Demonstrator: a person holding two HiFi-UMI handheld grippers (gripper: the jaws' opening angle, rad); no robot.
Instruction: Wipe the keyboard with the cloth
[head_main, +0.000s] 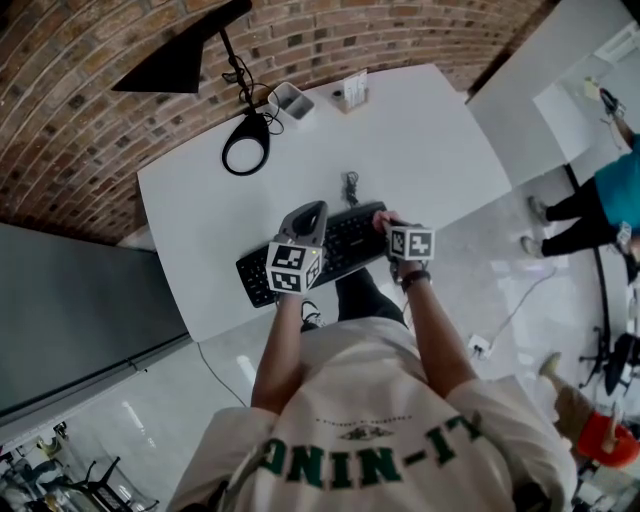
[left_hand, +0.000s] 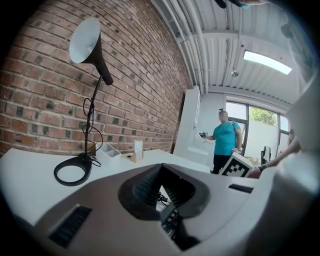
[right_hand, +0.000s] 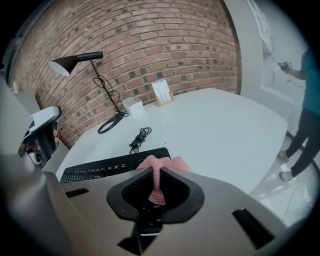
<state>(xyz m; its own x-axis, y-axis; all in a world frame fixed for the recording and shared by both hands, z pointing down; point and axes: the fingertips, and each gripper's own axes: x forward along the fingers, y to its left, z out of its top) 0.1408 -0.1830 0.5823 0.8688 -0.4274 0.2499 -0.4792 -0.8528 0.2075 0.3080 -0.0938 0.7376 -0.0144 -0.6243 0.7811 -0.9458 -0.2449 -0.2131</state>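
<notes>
A black keyboard (head_main: 350, 245) lies along the near edge of the white table (head_main: 430, 140). My right gripper (right_hand: 156, 169) is shut on a pink cloth (right_hand: 170, 163), which bunches out past the fingertips at the keyboard's (right_hand: 100, 167) right end. In the head view the right gripper (head_main: 388, 228) hovers just over that right end. My left gripper (head_main: 308, 215) is over the middle of the keyboard. In the left gripper view its jaws (left_hand: 161, 167) meet at the tips with nothing between them, and some keys (left_hand: 170, 218) show below.
A black desk lamp (head_main: 246, 145) with a ring base stands at the back left, next to a white tray (head_main: 291, 100) and a card holder (head_main: 352, 92). A coiled cable (head_main: 351, 185) lies behind the keyboard. A person in teal (head_main: 610, 200) stands off to the right.
</notes>
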